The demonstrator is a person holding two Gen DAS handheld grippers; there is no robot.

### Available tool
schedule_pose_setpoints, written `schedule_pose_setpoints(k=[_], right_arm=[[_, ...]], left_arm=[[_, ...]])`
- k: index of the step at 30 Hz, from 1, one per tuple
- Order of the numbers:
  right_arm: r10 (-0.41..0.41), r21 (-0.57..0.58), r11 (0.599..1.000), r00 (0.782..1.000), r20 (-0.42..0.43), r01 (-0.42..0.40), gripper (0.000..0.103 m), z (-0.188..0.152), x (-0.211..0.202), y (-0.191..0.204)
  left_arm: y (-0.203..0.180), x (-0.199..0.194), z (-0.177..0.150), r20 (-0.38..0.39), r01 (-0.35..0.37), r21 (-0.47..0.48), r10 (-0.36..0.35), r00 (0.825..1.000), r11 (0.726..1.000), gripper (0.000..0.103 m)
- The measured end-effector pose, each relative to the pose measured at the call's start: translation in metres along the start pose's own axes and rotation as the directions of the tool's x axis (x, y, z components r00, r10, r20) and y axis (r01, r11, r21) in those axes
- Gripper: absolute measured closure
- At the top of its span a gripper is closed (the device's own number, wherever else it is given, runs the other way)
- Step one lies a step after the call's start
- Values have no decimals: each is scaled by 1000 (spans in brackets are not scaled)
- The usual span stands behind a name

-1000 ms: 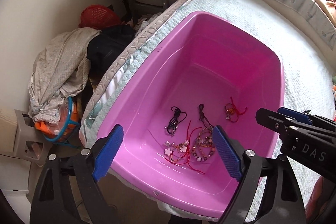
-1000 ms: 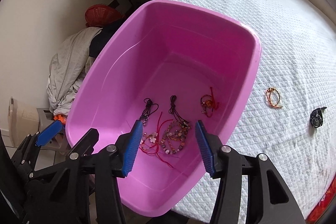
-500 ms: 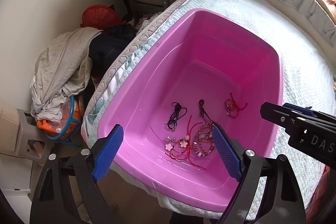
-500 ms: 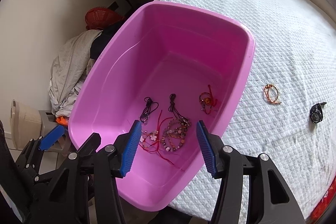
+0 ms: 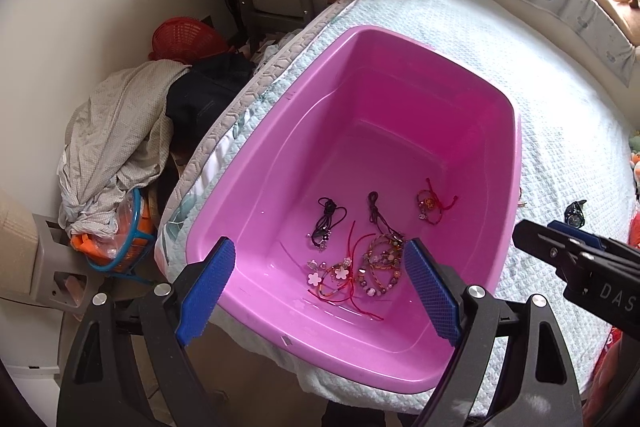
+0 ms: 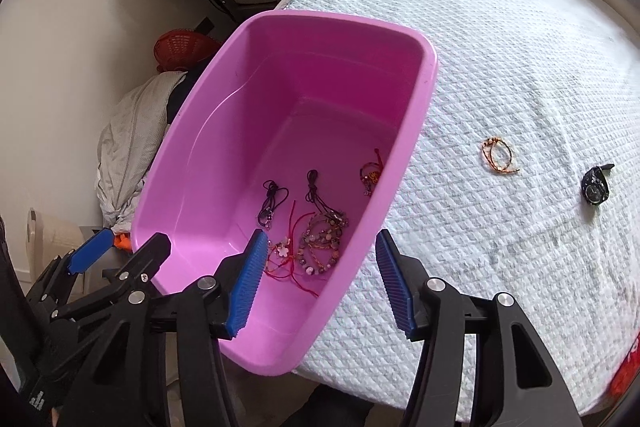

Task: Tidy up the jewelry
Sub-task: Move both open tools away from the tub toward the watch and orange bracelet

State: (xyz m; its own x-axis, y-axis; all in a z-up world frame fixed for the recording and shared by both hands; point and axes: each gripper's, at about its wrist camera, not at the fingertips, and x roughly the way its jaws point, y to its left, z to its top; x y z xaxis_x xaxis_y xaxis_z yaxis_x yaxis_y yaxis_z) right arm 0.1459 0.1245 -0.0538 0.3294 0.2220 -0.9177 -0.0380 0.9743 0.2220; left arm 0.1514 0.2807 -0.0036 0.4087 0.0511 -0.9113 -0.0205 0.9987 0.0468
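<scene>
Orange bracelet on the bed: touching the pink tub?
Apart. The right wrist view shows the orange bracelet lying on the quilt, with a clear strip of white fabric between it and the pink tub rim.

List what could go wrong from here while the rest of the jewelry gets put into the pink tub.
1. The pink tub overhangs the bed's near edge; a push on its rim could tip it off.
2. The beaded bracelets and red cords overlap; dropping more on them may tangle them.
3. The orange bracelet lies flat on the quilt; the open right tongs may pinch fabric.
</scene>
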Motion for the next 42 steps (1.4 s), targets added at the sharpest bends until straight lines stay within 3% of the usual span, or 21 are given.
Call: schedule_pose_setpoints(k=[11, 20, 26, 34, 42], right_arm=[[-40, 84, 996, 999, 35, 37, 45, -46, -42, -76], [-85, 189, 979, 994, 64, 72, 42, -98, -78, -185], [-106, 203, 975, 991, 86, 87, 41, -121, -105, -275], [-143, 192, 974, 984, 104, 121, 36, -128, -109, -370], [-168, 229, 964, 976, 135, 135, 35, -110, -58, -424]], left_arm=[[-54, -23, -8, -2, 64, 85, -64, 998, 994, 18], [-165, -54, -30, 29, 122, 201, -131, 991, 972, 18], [-242, -58, -52, 22, 132, 195, -138, 990, 972, 15], [-319, -27, -75, 6, 105, 163, -108, 994, 981, 15], [-353, 54, -75, -12, 82, 168, -81, 997, 982, 15]])
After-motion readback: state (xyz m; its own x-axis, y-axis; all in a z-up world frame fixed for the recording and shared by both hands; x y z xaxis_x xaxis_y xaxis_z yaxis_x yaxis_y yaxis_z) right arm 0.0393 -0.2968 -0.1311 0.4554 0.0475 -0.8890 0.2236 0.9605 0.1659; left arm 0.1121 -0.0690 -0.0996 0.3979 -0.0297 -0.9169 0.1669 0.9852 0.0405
